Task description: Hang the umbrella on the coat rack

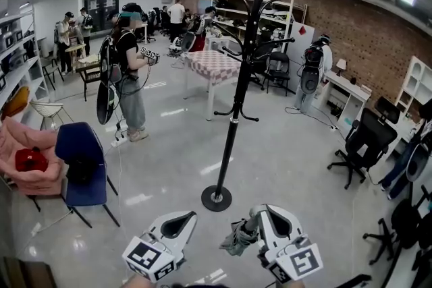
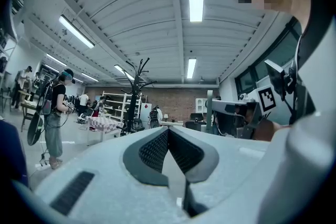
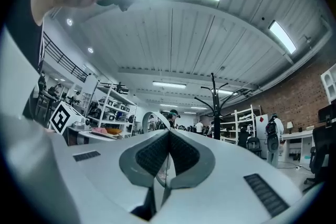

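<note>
The black coat rack (image 1: 233, 111) stands on the floor straight ahead, its round base (image 1: 216, 199) just beyond my grippers and its hooks bare. My right gripper (image 1: 262, 212) is shut on the umbrella's curved pale handle (image 3: 155, 122), which arcs up past the jaw tips. The folded grey-green umbrella (image 1: 237, 239) hangs beside and below that gripper. The left gripper (image 1: 178, 220) is shut with nothing in it, a little left of the right one. The rack (image 2: 135, 97) shows far off in the left gripper view and the rack (image 3: 213, 107) also rises right of the jaws in the right gripper view.
A blue chair (image 1: 81, 165) and a pink armchair (image 1: 27, 155) stand at the left. A person (image 1: 128, 77) with gear stands behind them. A checkered table (image 1: 219, 67) is beyond the rack, and a black office chair (image 1: 364, 141) is at the right.
</note>
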The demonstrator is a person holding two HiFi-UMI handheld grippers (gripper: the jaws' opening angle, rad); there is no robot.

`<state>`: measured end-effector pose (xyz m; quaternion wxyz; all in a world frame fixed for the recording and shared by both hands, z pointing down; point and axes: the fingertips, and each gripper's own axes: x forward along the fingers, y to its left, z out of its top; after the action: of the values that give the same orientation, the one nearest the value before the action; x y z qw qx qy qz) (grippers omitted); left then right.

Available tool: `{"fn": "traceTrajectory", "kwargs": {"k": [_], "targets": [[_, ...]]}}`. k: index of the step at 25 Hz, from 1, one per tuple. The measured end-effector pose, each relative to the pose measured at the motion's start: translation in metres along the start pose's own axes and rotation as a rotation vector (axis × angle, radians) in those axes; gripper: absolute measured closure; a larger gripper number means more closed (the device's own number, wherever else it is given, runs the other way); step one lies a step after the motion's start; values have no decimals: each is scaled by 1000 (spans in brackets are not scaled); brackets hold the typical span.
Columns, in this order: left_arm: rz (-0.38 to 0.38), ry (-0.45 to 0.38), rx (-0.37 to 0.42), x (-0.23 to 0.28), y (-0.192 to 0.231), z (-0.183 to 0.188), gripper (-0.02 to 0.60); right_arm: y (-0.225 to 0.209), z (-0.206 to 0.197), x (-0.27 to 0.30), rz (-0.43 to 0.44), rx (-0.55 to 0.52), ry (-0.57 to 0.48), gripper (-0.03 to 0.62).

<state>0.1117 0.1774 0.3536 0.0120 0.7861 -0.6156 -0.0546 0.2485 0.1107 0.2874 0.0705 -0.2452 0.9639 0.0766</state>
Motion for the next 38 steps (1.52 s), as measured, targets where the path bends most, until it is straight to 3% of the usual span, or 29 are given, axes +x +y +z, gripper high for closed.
{"fn": "traceTrajectory", "kwargs": {"k": [24,38], "targets": [[-72,-44,-52,-66,57,3,574,76,1,42,-27,-4,-9,586],[-82,-34,-35,-70,93,8,574,82,-9,89,-8,8,5,587]]}}
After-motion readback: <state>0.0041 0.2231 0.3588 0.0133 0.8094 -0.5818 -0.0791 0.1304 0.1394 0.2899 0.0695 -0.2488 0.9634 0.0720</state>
